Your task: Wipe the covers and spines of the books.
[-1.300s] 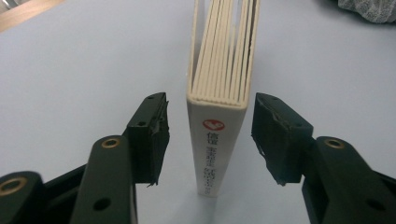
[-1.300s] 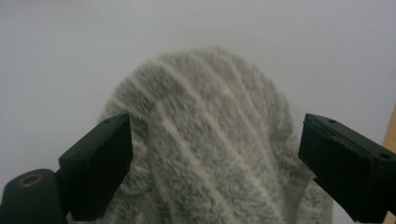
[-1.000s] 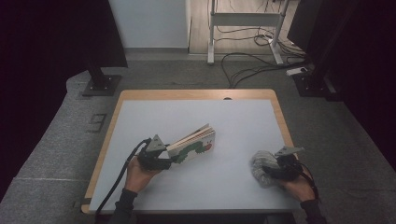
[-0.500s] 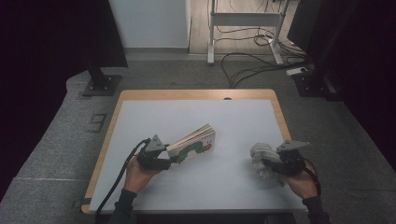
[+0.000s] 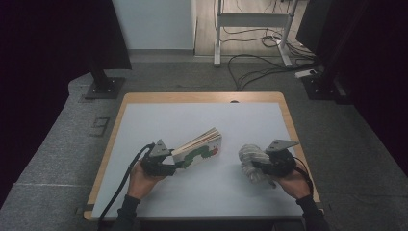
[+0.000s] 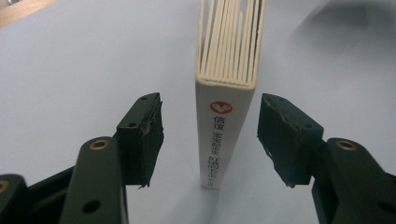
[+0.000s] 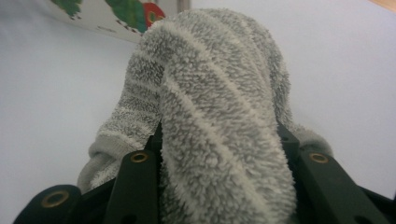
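**Table, book and towel: both grippers at work**

Room: dim, dark at both sides. Grey carpet floor (image 5: 62, 159) around the table. Pale wall panel (image 5: 154, 24) at the back. White metal frame (image 5: 252, 21) stands beyond, loose black cables (image 5: 262, 72) on the floor under it. Black stand foot (image 5: 103, 87) at back left, another dark base (image 5: 320, 86) at back right.

Surface: table (image 5: 159, 202) with a matt white top and a wood edge showing along the back and sides. Top is plain, unmarked, evenly lit.

Book (image 5: 198, 150): a thick board book with a green caterpillar on the cover, left of centre on the table. It lies tilted, spine toward the person, pages fanned slightly at the far end. In the left gripper view the spine (image 6: 222, 140) stands upright between the jaws, white with a red mark and small print.

Towel (image 5: 254, 161): grey, fluffy, pale stripes, bunched up right of centre, well apart from the book. In the right gripper view it bulges up between the jaws, book cover visible behind it.

Left gripper (image 5: 161, 163): in the person's left hand, at the book's spine end. Jaws spread, one on each side of the spine, clear gap on both sides, pads not touching.

Right gripper (image 5: 262, 166): in the right hand, jaws just drawn in, now pinching the towel, cloth packed between them.
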Demonstrator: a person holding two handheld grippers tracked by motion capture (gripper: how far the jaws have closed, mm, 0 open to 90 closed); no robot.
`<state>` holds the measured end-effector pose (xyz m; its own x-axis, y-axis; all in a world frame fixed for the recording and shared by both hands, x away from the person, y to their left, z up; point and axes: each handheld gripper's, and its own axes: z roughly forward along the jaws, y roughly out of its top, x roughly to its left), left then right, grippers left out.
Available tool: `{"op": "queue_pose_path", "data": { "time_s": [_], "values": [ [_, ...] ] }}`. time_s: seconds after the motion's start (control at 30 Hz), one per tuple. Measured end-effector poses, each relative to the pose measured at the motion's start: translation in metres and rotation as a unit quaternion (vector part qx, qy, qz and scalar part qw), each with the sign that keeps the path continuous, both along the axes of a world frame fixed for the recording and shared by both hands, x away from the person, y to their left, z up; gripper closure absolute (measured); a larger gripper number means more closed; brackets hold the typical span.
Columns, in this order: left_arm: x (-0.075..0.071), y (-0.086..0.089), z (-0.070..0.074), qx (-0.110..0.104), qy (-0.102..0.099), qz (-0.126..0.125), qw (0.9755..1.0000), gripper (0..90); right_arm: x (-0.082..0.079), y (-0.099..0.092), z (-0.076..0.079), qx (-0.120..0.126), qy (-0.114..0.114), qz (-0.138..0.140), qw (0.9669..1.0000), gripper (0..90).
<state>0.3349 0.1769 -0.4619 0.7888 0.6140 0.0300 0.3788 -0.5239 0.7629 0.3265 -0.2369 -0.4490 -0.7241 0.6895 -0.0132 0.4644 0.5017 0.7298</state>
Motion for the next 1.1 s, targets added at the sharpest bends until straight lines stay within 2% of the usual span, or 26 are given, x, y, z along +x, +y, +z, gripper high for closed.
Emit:
{"op": "queue_pose_path", "data": {
  "time_s": [0.3,0.57,0.7,0.93,1.1],
  "values": [
    [0.0,0.002,0.0,-0.002,-0.001,0.001,1.0,40.9,0.008,0.039,-0.005,0.0,0.002,0.043,0.9991,56.9],
    [-0.001,0.004,0.003,-0.004,-0.006,0.0,1.0,44.8,0.011,0.079,-0.01,0.003,0.004,0.086,0.9963,56.9],
    [-0.002,0.006,0.005,-0.004,-0.011,-0.001,0.9999,49.6,0.011,0.098,-0.012,0.003,0.005,0.107,0.9943,56.8],
    [-0.003,0.006,0.006,-0.001,-0.012,-0.011,0.9999,63.2,0.011,0.13,-0.018,0.002,0.011,0.137,0.9905,56.5],
    [-0.003,0.006,0.006,-0.001,-0.01,-0.016,0.9998,66.9,0.011,0.151,-0.026,-0.002,0.017,0.155,0.9877,56.4]
  ]
}}
